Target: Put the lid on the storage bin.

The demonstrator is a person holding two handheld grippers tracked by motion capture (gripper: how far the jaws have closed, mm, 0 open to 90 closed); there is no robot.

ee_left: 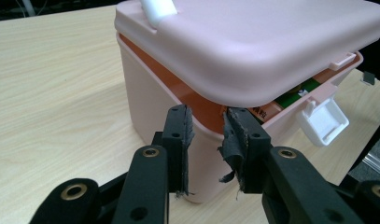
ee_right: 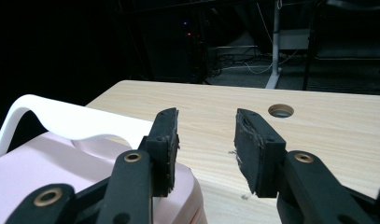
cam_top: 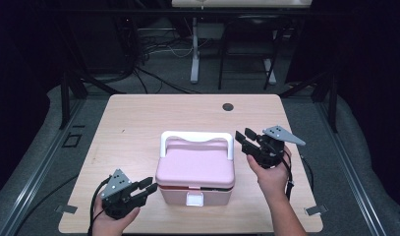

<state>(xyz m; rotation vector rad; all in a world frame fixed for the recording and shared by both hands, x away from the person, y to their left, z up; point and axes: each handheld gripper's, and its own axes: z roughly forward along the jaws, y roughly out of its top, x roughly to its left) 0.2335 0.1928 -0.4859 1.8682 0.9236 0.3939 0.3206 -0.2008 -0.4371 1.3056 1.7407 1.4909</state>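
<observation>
A pink lidded box (cam_top: pixel 195 172) at the desk's (cam_top: pixel 138 118) near-middle is seen unlatched, lid slightly lifted but not yet opened, flanked by the left gripper (cam_top: pixel 147 187) and right gripper (cam_top: pixel 242 139), fingers parted and empty.

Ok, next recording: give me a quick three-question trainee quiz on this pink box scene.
1. True or false: the lid of the pink box is fully closed.
2. Which gripper is beside the white handle: A left, B right?
3. What hangs open at the box's front?

Key:
1. False; a gap shows under the lid.
2. B, the right gripper; the left gripper is at the box's lower corner.
3. The white latch.
</observation>
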